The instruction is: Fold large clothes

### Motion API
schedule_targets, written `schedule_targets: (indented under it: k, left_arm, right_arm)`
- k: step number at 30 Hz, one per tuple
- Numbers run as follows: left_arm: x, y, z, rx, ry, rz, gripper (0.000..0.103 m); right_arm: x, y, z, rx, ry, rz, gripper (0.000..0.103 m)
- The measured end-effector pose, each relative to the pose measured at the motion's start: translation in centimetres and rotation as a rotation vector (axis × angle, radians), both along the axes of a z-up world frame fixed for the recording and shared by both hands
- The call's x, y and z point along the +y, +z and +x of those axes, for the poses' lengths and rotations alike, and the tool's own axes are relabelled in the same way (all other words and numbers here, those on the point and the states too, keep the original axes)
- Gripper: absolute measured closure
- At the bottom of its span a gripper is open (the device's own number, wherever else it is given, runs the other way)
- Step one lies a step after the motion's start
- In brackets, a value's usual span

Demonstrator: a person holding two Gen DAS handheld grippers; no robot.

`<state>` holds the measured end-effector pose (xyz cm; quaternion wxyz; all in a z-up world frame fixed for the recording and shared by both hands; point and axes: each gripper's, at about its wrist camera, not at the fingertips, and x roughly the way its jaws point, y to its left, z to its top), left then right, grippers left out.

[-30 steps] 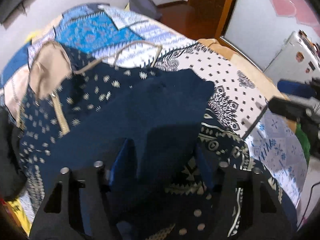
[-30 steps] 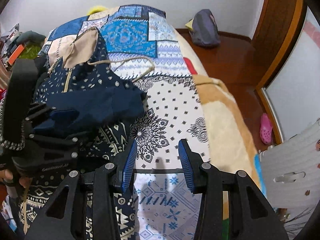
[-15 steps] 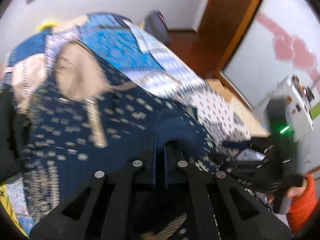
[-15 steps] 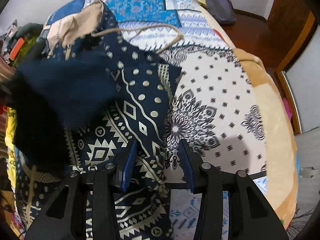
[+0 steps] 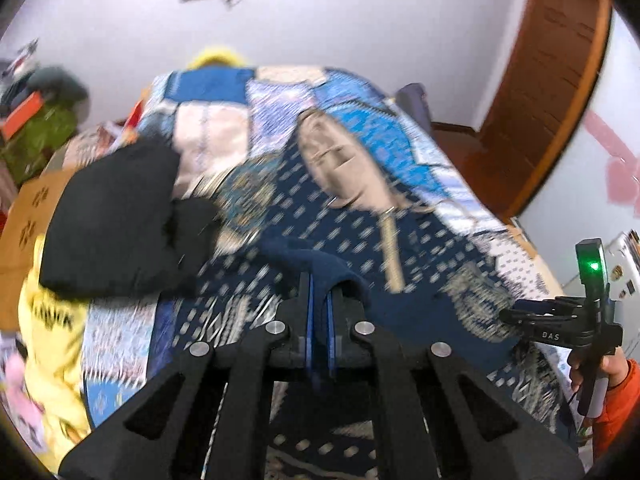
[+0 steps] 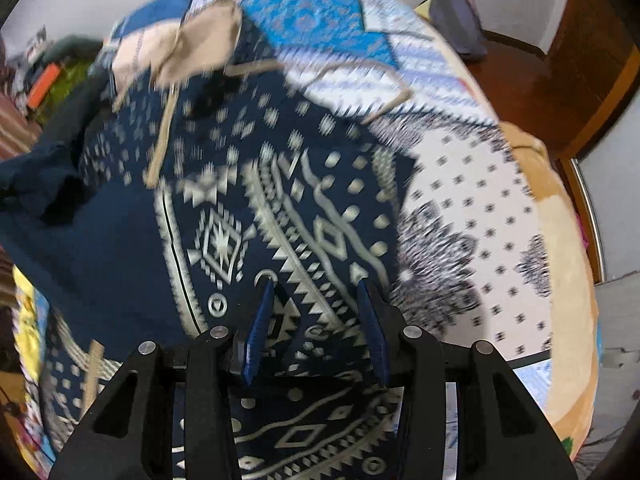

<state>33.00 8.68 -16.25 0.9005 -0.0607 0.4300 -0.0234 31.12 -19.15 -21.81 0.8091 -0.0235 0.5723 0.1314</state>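
Two grippers are mine, one in each hand, both over a bed. My left gripper (image 5: 319, 304) sits at lower centre of its own view, its blue pads pressed together and clenched on a fold of plain navy cloth that rises in a small hump just above the tips. That cloth belongs to the patterned navy garment (image 6: 256, 208), the big piece I am folding, which fills the middle of the right wrist view and spreads from centre to lower right in the left wrist view. Its beige hood (image 5: 344, 168) lies toward the upper centre of the left view, and a beige drawstring (image 6: 376, 80) loops across the upper middle of the right view.

My right gripper (image 6: 318, 328) is at lower centre of its frame, fingers apart and released, with the white-on-navy zigzag print showing in the gap between them; I cannot tell whether the tips touch the fabric. In the left view that same gripper appears at the right edge, with a green light on top and a hand in an orange sleeve (image 5: 616, 396) around its handle.

Under the garment lies a blue and white patchwork bedspread (image 6: 480, 216). A black garment (image 5: 116, 216) lies at left centre of the left view, beside yellow fabric (image 5: 52, 344) at lower left.
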Motion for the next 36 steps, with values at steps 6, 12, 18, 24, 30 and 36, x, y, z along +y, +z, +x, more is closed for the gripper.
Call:
schedule_targets:
  k: [6, 12, 18, 24, 30, 36]
  left_arm:
    - [3.8, -5.6, -2.3, 0.130, 0.079, -0.052, 0.097]
    - [7.3, -10.1, -4.2, 0.201, 0.160, -0.159, 0.075]
    - [8.1, -10.7, -5.0, 0.203, 0.185, -0.230, 0.066]
    - [4.7, -9.5, -4.0, 0.217, 0.087, 0.001, 0.032]
    - [2.1, -10.2, -1.4, 0.263, 0.013, 0.064, 0.020]
    - [1.5, -10.3, 1.2, 0.252, 0.018, 0.129, 0.018]
  right_arm:
    - [1.2, -0.2, -1.0, -0.059, 0.017, -0.076, 0.063]
    - [0.7, -0.2, -0.8, -0.050, -0.004, -0.053, 0.061]
    - [1.1, -0.2, -1.2, -0.060, -0.013, -0.081, 0.061]
    - [1.4, -0.2, -1.1, -0.062, -0.021, -0.094, 0.061]
    - [1.4, -0.2, -1.3, -0.065, -0.023, -0.091, 0.060]
    - [1.1, -0.2, -1.3, -0.063, -0.021, -0.074, 0.060]
